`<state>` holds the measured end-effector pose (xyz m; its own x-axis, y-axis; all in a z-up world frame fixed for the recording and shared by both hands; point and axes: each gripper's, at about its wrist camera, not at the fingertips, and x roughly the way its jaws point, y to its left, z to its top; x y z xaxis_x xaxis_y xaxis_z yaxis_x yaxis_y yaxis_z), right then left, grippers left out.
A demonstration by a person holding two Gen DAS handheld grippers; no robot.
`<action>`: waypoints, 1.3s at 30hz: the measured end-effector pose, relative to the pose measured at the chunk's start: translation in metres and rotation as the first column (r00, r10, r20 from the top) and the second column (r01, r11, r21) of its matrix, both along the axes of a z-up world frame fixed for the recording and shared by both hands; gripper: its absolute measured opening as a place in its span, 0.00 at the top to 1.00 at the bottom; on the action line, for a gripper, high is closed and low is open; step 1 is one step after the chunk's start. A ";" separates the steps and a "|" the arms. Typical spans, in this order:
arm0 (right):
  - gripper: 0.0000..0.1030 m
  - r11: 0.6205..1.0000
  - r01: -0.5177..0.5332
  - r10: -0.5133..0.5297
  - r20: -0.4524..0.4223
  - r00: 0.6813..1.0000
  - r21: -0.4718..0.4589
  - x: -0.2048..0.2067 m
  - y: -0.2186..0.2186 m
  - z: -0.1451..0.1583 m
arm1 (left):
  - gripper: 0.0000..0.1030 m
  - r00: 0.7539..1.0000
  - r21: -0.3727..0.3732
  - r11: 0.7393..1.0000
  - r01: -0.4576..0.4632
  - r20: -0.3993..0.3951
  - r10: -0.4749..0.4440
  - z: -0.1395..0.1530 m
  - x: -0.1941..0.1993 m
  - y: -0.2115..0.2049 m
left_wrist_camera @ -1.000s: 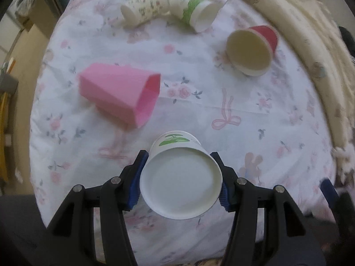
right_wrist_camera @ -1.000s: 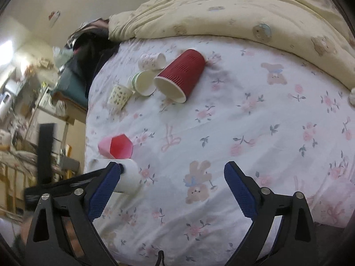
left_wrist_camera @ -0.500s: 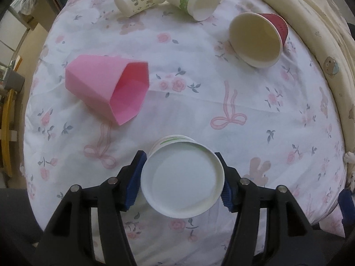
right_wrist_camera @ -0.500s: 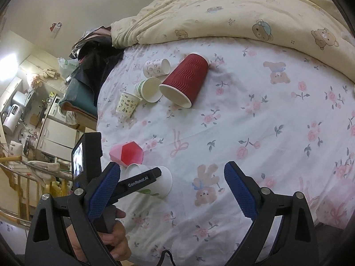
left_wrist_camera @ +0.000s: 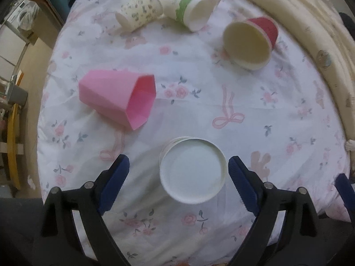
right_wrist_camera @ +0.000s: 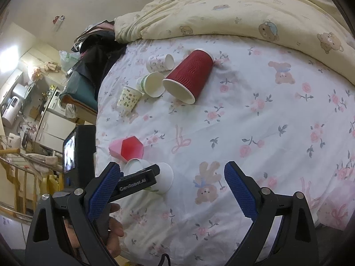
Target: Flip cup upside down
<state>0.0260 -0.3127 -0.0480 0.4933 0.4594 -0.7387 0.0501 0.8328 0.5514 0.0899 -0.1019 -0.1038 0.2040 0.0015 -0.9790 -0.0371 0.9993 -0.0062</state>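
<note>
A white paper cup [left_wrist_camera: 192, 170] stands upside down on the floral bedsheet [left_wrist_camera: 244, 102], its flat base facing my left wrist camera. My left gripper [left_wrist_camera: 178, 173] is open, its blue pads on either side of the cup and apart from it. The same cup [right_wrist_camera: 163, 177] shows in the right wrist view, partly behind the left gripper's finger. My right gripper [right_wrist_camera: 172, 184] is open and empty above the sheet, to the right of the cup.
A pink faceted cup [left_wrist_camera: 121, 98] lies on its side beyond the white cup. A red cup [left_wrist_camera: 251, 42], a green-banded cup [left_wrist_camera: 193, 13] and a patterned cup [left_wrist_camera: 139, 10] lie on their sides farther back. A cream duvet [right_wrist_camera: 244, 11] borders the sheet.
My left gripper has opened and let go of the white cup, which now stands base-up on the sheet. The right gripper stays open and has risen slightly.
</note>
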 end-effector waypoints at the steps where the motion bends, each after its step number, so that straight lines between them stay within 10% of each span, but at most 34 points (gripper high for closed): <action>1: 0.06 1.000 -0.001 0.001 0.002 1.000 0.000 0.000 0.000 0.000 | 0.14 1.000 0.006 1.000 0.003 0.012 -0.003 0.004 0.000 -0.001; 8: 0.06 0.999 -0.009 0.009 -0.008 1.000 0.039 0.002 0.000 -0.006 | 0.13 0.983 0.030 0.998 0.048 0.176 -0.053 0.054 -0.018 0.013; 11: 0.05 1.000 0.004 -0.003 0.025 1.000 -0.019 0.000 0.002 -0.002 | 0.00 0.970 0.029 0.999 0.038 0.241 -0.043 0.073 -0.030 0.029; 23: 0.05 0.985 0.015 0.019 0.198 0.980 -0.170 -0.043 0.028 0.042 | 0.00 0.888 0.016 0.999 0.040 0.457 -0.043 0.128 -0.107 0.092; 39: 0.06 0.923 -0.057 0.165 0.256 0.952 -0.381 -0.115 0.092 0.023 | 0.00 0.840 -0.037 0.999 0.011 0.543 0.010 0.090 -0.165 0.104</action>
